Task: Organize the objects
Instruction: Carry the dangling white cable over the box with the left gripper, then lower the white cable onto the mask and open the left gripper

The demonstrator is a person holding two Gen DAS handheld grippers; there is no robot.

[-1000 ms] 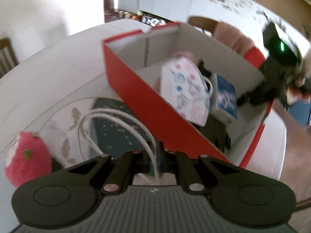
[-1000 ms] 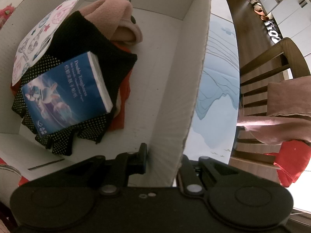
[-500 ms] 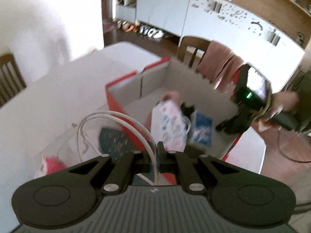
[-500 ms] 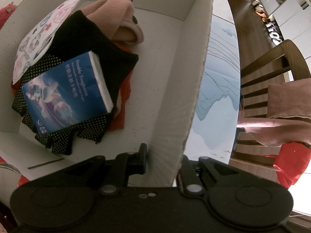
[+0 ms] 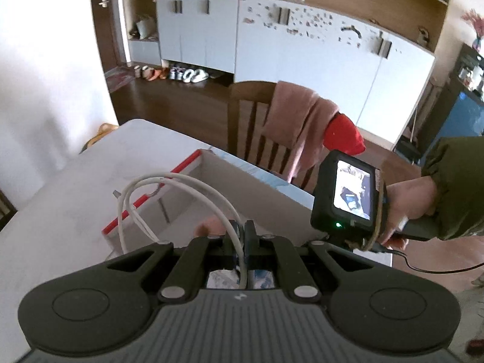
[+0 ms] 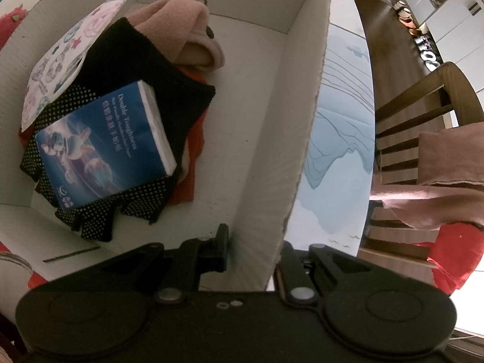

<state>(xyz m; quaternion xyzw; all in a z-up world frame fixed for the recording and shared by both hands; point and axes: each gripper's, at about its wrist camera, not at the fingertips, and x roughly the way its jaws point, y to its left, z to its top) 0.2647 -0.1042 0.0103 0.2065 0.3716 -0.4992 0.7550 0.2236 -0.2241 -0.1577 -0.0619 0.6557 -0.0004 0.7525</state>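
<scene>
left tongs [image 5: 241,237] clamp one white cable [image 5: 181,181]; right tongs [image 6: 252,249] clamp one box wall [image 6: 290,139].

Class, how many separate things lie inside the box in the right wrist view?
5 visible: tissue pack on the dotted black glove; patterned mask at left; pink cloth behind; red cloth underneath. More may be hidden.

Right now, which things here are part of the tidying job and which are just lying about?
Part of the job:
- white looped cable, held in left gripper
- red and white cardboard box, its wall held in right gripper
- blue tissue pack, black dotted gloves, patterned face mask, pink fleece cloth, all in the box

Lying about:
- wooden chair with draped pink towel
- shoes by the cabinet
</scene>
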